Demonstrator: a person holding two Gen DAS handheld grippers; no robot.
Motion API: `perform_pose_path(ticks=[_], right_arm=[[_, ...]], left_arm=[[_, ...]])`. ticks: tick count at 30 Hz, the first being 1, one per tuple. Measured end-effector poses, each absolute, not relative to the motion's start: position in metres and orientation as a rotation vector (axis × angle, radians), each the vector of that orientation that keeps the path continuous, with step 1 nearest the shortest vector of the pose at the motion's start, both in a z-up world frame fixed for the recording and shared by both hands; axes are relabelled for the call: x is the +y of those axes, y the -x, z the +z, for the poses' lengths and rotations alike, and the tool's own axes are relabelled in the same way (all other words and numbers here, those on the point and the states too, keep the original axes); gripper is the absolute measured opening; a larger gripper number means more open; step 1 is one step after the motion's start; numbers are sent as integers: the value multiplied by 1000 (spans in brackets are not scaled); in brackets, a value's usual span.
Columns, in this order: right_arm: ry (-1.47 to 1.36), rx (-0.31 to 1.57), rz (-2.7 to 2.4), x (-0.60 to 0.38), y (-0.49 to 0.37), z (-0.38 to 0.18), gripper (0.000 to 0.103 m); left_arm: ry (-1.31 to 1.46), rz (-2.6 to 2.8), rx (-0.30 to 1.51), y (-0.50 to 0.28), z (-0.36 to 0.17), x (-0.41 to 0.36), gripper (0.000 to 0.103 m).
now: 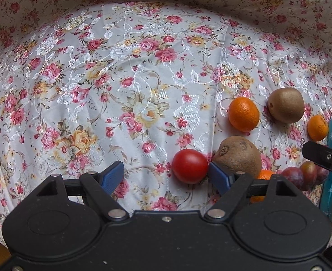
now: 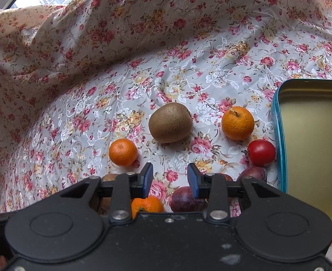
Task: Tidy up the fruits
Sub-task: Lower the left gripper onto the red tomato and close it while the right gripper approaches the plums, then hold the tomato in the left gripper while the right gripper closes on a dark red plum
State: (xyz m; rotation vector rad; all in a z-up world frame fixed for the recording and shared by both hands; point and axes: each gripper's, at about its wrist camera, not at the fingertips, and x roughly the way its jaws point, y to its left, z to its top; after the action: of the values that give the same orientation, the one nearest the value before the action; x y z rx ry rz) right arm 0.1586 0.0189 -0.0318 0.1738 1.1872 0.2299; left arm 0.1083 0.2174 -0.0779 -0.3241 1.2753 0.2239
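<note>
I am holding my left gripper (image 1: 166,172) spread beside the round red tomato (image 1: 189,166); my right gripper (image 2: 170,177) is hovering spread near the teal metal tin (image 2: 279,135) at the floral cloth's (image 2: 143,72) right edge.

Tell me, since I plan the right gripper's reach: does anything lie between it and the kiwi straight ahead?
Nothing visible does. The right gripper is open and empty, and only bare floral cloth lies between its fingers and the kiwi. A mandarin sits off to the left, clear of that line.
</note>
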Motion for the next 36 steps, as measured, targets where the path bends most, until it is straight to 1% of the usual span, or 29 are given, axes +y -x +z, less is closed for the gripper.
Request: perform_pose_path(ticks=[3,5,7,8,9,12,18,27,30,36], right_arm=[[-163,1197,248,19,-156,-33,37],[-162,1211,264,17,-155,-34,37],[-164,1216,272,15,-152,-34,37],[-162,1216,274,13,-151,-34,37],[-161,1214,276,12,-150,-34,37],[-165,1211,275,6,-148,-33,37],[-189,1213,275,-2,-148,-32,37],[-203,1231,296,1,-148,-32,37],[-210,1235,301,7,-150,-34,37],[-216,1238,322,27,-156,-37,37]], left_arm=[[350,254,1294,-111,-87,218,81],[361,279,1270,-112,-85,218,79],[364,277,1260,-115,-84,218,74],[374,282,1257,-116,-83,219,70],[390,280,1258,-116,-83,219,63],[407,263,1262,-119,-81,217,55],[426,244,1248,-115,-79,215,44],[376,390,1196,-112,-77,235,44],[411,398,1195,-111,-79,244,44],[383,393,1196,-111,-82,242,44]])
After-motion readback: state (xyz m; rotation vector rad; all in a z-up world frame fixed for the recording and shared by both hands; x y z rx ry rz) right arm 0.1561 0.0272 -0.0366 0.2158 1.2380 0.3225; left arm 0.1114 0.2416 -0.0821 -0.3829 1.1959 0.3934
